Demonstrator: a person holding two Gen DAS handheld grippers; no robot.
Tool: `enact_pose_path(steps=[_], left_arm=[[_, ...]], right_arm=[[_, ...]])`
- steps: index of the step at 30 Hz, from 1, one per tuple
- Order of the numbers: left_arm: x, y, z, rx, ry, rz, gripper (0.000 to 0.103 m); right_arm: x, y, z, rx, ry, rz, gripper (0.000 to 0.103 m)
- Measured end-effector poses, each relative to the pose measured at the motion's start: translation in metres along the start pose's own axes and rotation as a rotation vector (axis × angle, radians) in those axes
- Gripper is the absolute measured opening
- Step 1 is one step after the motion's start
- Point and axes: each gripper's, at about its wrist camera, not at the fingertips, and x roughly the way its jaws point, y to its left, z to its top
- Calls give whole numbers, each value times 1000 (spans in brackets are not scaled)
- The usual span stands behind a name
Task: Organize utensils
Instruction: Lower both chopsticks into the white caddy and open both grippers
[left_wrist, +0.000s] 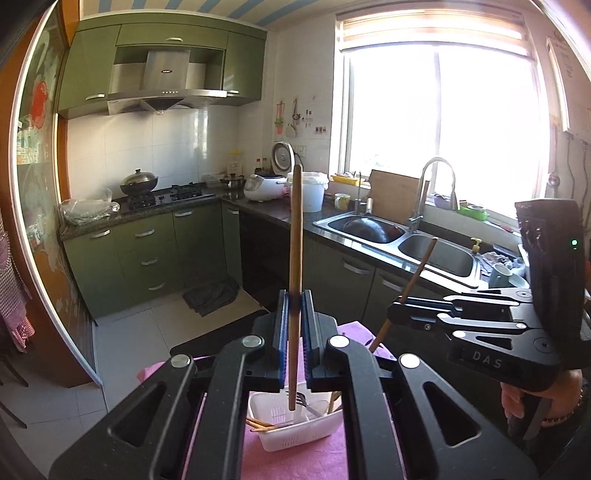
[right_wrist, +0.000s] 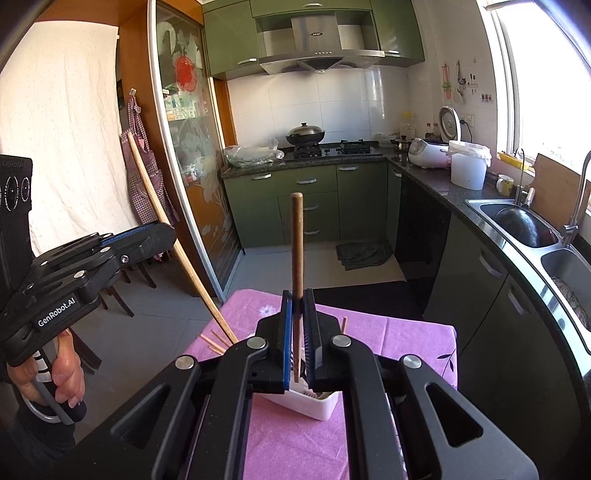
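Chopsticks: one clamped upright in left claw (left_wrist: 294, 308), one in right claw (right_wrist: 297, 309) | lower centre: white basket (left_wrist: 295, 434) | advice: lower both tips-first, release together.

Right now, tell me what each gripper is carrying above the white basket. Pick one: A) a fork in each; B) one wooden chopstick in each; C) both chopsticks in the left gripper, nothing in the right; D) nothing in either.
B: the left gripper is shut on a wooden chopstick, and the right gripper is shut on another chopstick, above the white basket.
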Motion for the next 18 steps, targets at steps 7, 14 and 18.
enact_pose_path(steps=[7, 14, 18], left_arm=[[61, 13, -37, -30, 122, 49, 7], [77, 10, -71, -6, 201, 55, 7], [76, 11, -83, -9, 215, 60, 7]], right_arm=[[47, 0, -17, -32, 67, -34, 6], [82, 1, -42, -46, 128, -46, 7], [94, 2, -51, -52, 154, -56, 7]])
